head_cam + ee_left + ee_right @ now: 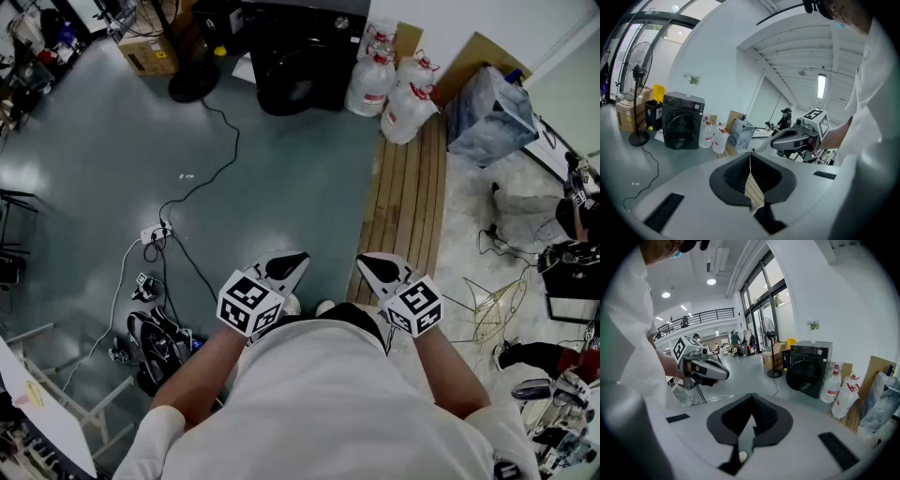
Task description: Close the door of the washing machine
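The black washing machine (300, 52) stands far ahead against the back wall, across the grey floor. It also shows small in the left gripper view (683, 121) and in the right gripper view (808, 369). Its round dark door faces me, and I cannot tell whether it sits flush or ajar. My left gripper (286, 265) and right gripper (375, 267) are held close in front of the body, side by side, far from the machine. Both are shut with nothing between the jaws, the left (750, 161) and the right (752, 404) alike.
A standing fan (194, 84) and a cardboard box (150, 52) sit left of the machine, and water jugs (394, 89) and a plastic bag (492, 117) sit to its right. A cable (202, 178) runs across the floor to a power strip (155, 232). A wooden slat strip (408, 206) lies at right.
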A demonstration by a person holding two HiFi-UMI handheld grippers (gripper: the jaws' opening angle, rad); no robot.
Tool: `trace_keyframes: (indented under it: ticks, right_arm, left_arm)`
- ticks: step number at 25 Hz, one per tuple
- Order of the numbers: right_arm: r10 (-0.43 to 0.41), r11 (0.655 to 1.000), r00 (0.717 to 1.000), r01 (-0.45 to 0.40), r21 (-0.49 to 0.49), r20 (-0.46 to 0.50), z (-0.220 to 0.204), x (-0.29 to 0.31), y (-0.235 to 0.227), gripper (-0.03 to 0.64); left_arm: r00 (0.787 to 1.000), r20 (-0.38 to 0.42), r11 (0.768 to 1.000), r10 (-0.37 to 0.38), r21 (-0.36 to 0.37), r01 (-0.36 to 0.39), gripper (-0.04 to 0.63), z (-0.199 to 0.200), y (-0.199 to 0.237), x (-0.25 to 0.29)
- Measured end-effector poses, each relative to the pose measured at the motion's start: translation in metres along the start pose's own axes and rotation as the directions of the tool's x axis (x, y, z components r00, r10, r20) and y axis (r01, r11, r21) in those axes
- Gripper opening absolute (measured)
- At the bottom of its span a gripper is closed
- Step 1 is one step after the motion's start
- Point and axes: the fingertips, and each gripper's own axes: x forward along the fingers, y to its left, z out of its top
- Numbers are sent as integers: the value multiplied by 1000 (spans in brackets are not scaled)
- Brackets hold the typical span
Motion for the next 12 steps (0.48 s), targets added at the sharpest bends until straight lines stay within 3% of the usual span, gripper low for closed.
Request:
trace_keyframes:
  ticks: [6, 12]
  right_arm:
    - [25, 1000, 1000, -25, -12, 4, 24, 36, 0, 6]
    - [70, 997, 997, -70, -16, -10, 38, 65, -52, 6]
  left_arm:
    - [998, 30, 998, 51, -30, -50, 20, 11, 48, -15]
    - [994, 29, 994, 106, -19, -105, 20, 34, 93, 17]
